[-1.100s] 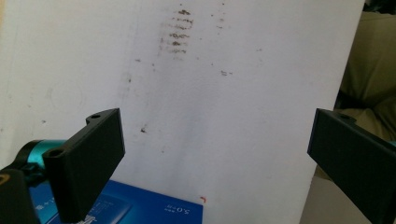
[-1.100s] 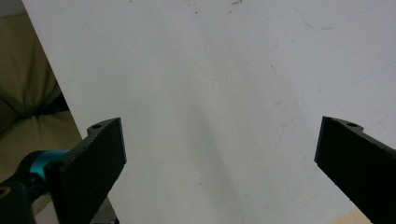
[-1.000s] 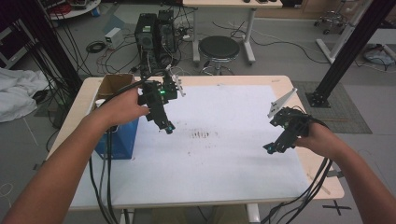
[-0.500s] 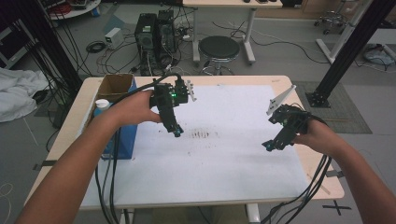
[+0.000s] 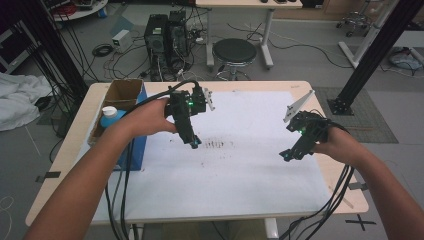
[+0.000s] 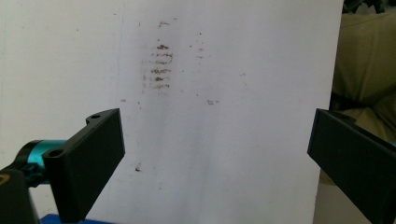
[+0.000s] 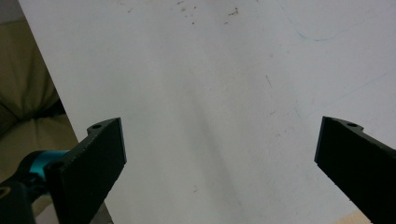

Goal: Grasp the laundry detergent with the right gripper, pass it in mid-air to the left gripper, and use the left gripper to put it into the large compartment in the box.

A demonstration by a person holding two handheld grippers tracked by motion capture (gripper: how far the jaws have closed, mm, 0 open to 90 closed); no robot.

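Note:
A white sheet (image 5: 240, 165) covers most of the wooden table (image 5: 75, 145). Near its middle is a patch of brown smudges (image 5: 215, 145), seen again in the left gripper view as short dark streaks (image 6: 161, 65). My left gripper (image 5: 192, 142) hangs just left of that patch, pointing down at the sheet. Its jaws stand wide open (image 6: 215, 140) with nothing between them. My right gripper (image 5: 287, 155) hovers over the sheet's right side. It is open too (image 7: 219, 140), with bare white sheet (image 7: 210, 84) between its jaws.
A blue box (image 5: 136, 145) stands at the table's left edge, with an open cardboard box (image 5: 122, 92) and a white-capped bottle (image 5: 109, 112) beside it. Cables trail off the front edge. Beyond the table are a black stool (image 5: 234, 50) and computer towers (image 5: 165, 30).
My left gripper has moved right and toward the front, from beside the blue box to the smudged patch. The right gripper has hardly shifted.

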